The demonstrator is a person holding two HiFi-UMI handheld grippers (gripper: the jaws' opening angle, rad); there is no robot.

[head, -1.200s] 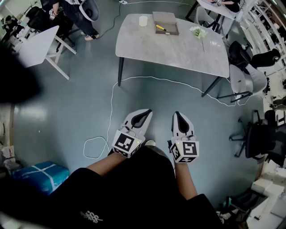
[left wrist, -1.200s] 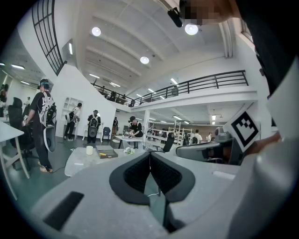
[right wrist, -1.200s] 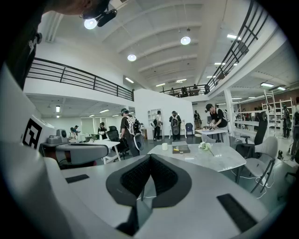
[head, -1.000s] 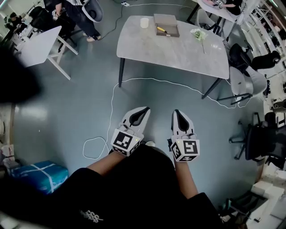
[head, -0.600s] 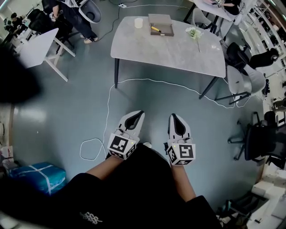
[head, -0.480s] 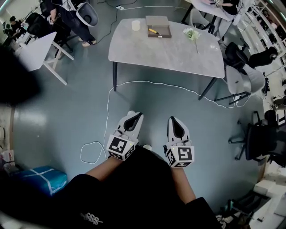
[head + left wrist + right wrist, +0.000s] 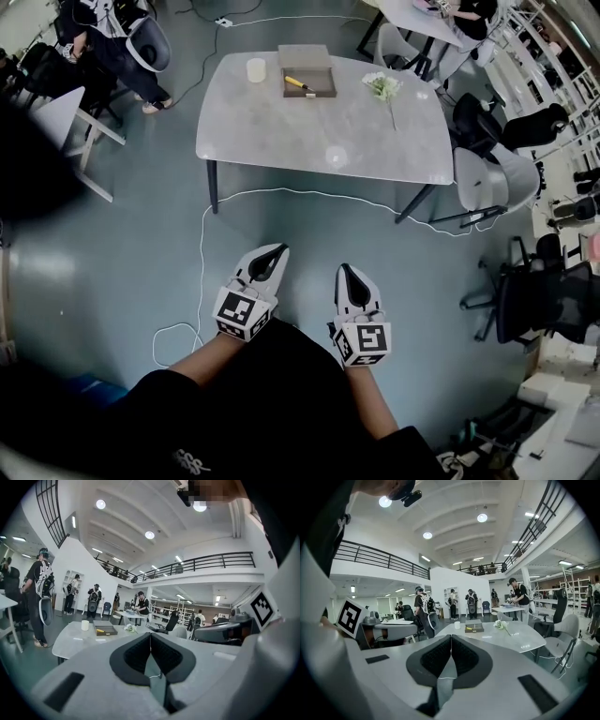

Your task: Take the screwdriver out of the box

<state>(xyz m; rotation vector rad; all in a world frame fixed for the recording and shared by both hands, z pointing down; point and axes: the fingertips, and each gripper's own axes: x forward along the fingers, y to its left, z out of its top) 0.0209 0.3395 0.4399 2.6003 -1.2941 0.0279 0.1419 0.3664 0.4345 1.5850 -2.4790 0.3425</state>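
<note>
A shallow grey box (image 7: pixel 307 71) lies at the far edge of the grey table (image 7: pixel 328 131), with its lid up behind it. Inside it lies a yellow-handled screwdriver (image 7: pixel 297 83). Both gripper views show the same box (image 7: pixel 105 630) (image 7: pixel 474 628) small and far ahead, the screwdriver (image 7: pixel 469 628) a yellow streak in it. My left gripper (image 7: pixel 273 254) and right gripper (image 7: pixel 348 273) hang side by side over the floor, well short of the table. Both are shut with nothing between their jaws.
A white cup (image 7: pixel 255 69) stands left of the box and a small bunch of white flowers (image 7: pixel 382 86) right of it. A white cable (image 7: pixel 309 194) snakes over the blue-grey floor before the table. Office chairs (image 7: pixel 487 183) crowd the right side; people stand at the far left.
The table with the box has come lower and larger in the head view as I walk toward it. Both grippers stay shut, side by side, and have sunk slightly.
</note>
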